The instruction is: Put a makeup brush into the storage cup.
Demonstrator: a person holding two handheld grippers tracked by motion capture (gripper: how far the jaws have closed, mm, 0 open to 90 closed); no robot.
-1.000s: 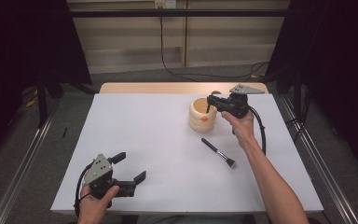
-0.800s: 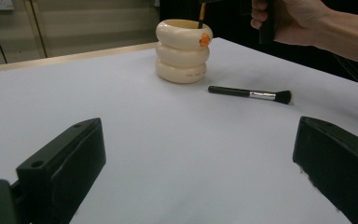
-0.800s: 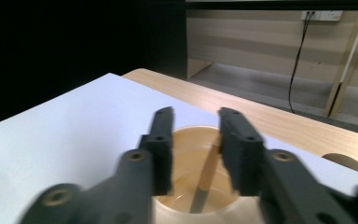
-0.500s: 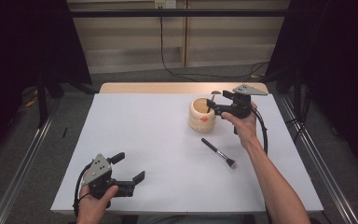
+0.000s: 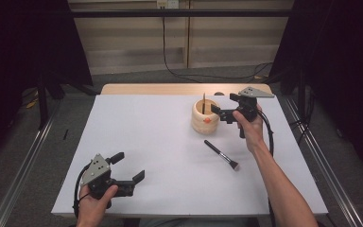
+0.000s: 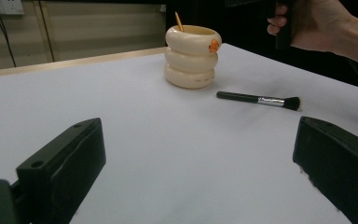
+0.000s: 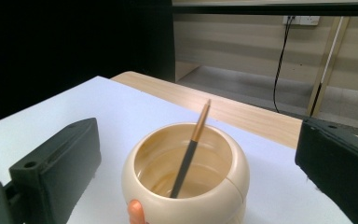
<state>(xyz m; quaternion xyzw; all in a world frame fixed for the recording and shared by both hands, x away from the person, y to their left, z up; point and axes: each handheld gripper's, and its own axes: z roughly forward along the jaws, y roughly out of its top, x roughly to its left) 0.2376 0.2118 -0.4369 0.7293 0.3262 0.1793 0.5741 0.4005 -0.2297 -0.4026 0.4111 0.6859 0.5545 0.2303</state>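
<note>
Slim black, gold-tipped stick, maybe a brush, in cream ringed pot; right gripper wide open, empty.

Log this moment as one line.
right gripper: jaws just opened, nothing between | thin brush: stands in cream holder | makeup brush: on table | left gripper: open, idle

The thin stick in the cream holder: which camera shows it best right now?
The right gripper view: the stick fills the frame's middle, dark lower part and tan tip leaning inside the cream holder. The high view shows it as a thin sliver above the rim; the left gripper view shows just its tip.
</note>
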